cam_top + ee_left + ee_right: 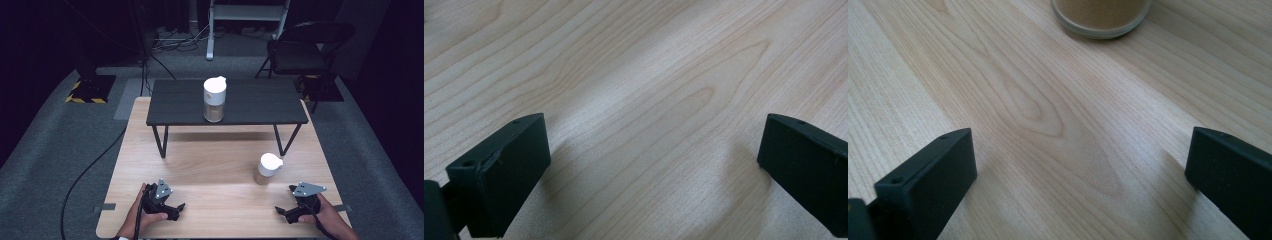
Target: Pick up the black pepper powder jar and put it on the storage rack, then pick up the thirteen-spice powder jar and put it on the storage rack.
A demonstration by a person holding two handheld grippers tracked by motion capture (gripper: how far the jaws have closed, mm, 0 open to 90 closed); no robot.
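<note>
Risk: right gripper point(283, 211), jaws spread wide, near small jar point(266, 169); careless approach could topple it. Left gripper point(176, 209) likewise spread, empty.

Right tool point(1080, 175) low over the wooden surface point(1038, 115), black jaws spread wide, jar base point(1100, 17) at twelve o'clock, well apart

I found no writing to read anywhere — no label, brand or number on either jar point(269, 168), the table or the grippers.
</note>
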